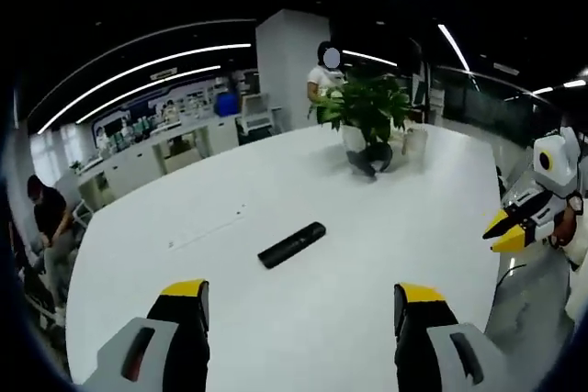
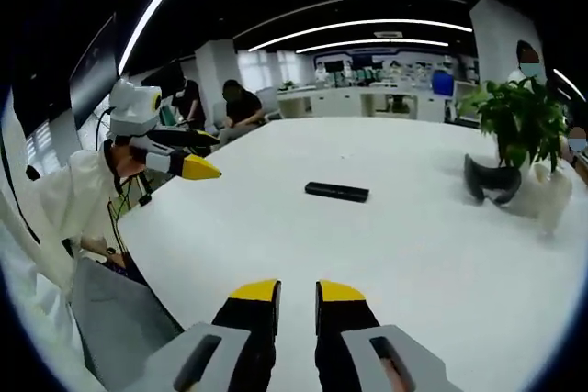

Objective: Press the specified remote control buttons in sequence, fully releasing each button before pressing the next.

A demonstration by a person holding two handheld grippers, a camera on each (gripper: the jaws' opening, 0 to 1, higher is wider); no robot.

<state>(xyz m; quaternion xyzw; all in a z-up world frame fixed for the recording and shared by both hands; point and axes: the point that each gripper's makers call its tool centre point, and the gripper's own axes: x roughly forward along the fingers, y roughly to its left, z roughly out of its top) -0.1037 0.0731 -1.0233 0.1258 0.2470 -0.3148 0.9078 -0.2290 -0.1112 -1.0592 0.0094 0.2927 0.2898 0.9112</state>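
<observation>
1. The big white table [image 1: 367, 227] carries the whole scene, broad and glossy, in an office with people seated and standing off beyond its far edges.
2. At the far end, a potted plant [image 1: 366, 107] with a dark headset-like object [image 1: 372, 161] at its base; what that object really is, I can't say for sure from here.
3. Left gripper [image 1: 303, 305]: jaws spread wide, yellow tips well apart, nothing between them, hovering above the table.
4. Right gripper [image 2: 297, 293]: jaws close together with a thin gap, holding nothing, also off the surface.
5. The black remote control [image 1: 292, 244] lies flat near mid-table, alone, touched by neither tool.
6. The key relation: in the left gripper view the remote sits straight ahead between the jaw lines, long axis slanting up to the right; in the right gripper view it lies ahead and crosswise. By my read the left gripper looks nearer, though the nearly closed right one suits pressing better. Buttons are too small to see.
</observation>
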